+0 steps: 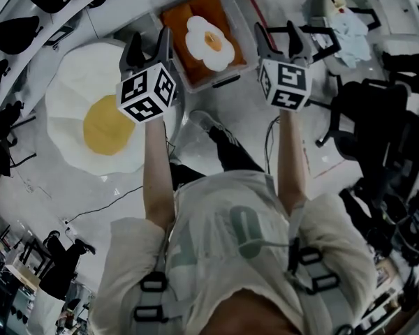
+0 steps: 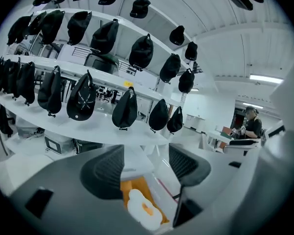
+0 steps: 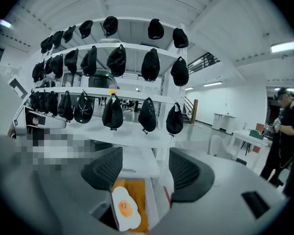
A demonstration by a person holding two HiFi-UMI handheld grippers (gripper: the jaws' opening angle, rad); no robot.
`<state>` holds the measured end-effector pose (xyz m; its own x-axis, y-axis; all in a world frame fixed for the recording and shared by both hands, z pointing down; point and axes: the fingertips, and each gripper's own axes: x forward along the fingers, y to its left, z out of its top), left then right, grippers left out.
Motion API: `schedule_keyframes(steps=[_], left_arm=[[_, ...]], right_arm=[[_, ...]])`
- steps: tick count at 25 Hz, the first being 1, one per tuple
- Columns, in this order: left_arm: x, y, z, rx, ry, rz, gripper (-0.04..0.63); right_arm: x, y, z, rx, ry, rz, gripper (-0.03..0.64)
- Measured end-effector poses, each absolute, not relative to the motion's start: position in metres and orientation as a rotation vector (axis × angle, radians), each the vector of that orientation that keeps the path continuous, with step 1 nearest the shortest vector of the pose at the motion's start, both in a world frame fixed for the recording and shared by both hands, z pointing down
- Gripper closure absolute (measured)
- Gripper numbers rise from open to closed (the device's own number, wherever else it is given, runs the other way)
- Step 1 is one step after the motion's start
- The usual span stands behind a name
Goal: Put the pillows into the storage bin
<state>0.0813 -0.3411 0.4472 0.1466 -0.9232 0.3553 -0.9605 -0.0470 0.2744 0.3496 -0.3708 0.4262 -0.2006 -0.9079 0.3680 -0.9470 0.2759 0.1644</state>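
In the head view I have the left gripper [image 1: 150,47] and the right gripper [image 1: 278,40] held out side by side above the floor [image 1: 293,166], each with its jaws spread wide and nothing between them. Just ahead of them sits the clear storage bin [image 1: 218,81], its near rim close under the jaws; inside lie an orange pillow [image 1: 185,19] and, on top, a small fried-egg pillow [image 1: 209,42]. A large fried-egg pillow [image 1: 101,117] lies flat on the floor left of the bin, its edge just beside the bin's left wall. A black chair [image 1: 366,107] crowds the right side. In the left gripper view the jaws stand apart and empty, framing the small fried-egg pillow [image 2: 143,210] in the bin below, with shelves [image 2: 88,131] of black caps [image 2: 83,98] beyond. In the right gripper view the jaws gape the same way, empty, over that pillow [image 3: 123,208] and the bin's wall [image 3: 151,202].
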Motion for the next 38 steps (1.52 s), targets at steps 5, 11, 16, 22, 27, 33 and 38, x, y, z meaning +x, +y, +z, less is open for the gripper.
schedule_keyframes(steps=[5,11,16,22,27,33,38], left_arm=[[0.07,-0.335,0.429,2.001,-1.835,0.089,0.328],[0.038,-0.318,0.358,2.052,-1.961,0.007,0.328],[-0.009,-0.264,0.281,2.065,-2.059,-0.12,0.369],[-0.104,-0.149,0.204,1.921,-2.455,-0.175,0.57],[-0.159,-0.039,0.183,1.668,-2.744,-0.114,0.584],[-0.184,0.071,0.207,1.292,-2.9,-0.136,0.588],[-0.178,0.122,0.228,1.088,-2.944,-0.151,0.588]], right_arm=[[0.332,-0.366,0.417,1.654,-2.202,0.115,0.347],[0.281,-0.364,0.359,1.554,-2.382,0.014,0.347],[0.194,-0.334,0.278,1.402,-2.654,-0.121,0.348],[0.065,-0.26,0.204,1.105,-2.969,-0.238,0.474],[-0.022,-0.184,0.177,0.811,-3.17,-0.255,0.604],[-0.075,-0.108,0.214,0.475,-3.169,-0.177,0.607],[-0.083,-0.075,0.242,0.284,-3.134,-0.166,0.608]])
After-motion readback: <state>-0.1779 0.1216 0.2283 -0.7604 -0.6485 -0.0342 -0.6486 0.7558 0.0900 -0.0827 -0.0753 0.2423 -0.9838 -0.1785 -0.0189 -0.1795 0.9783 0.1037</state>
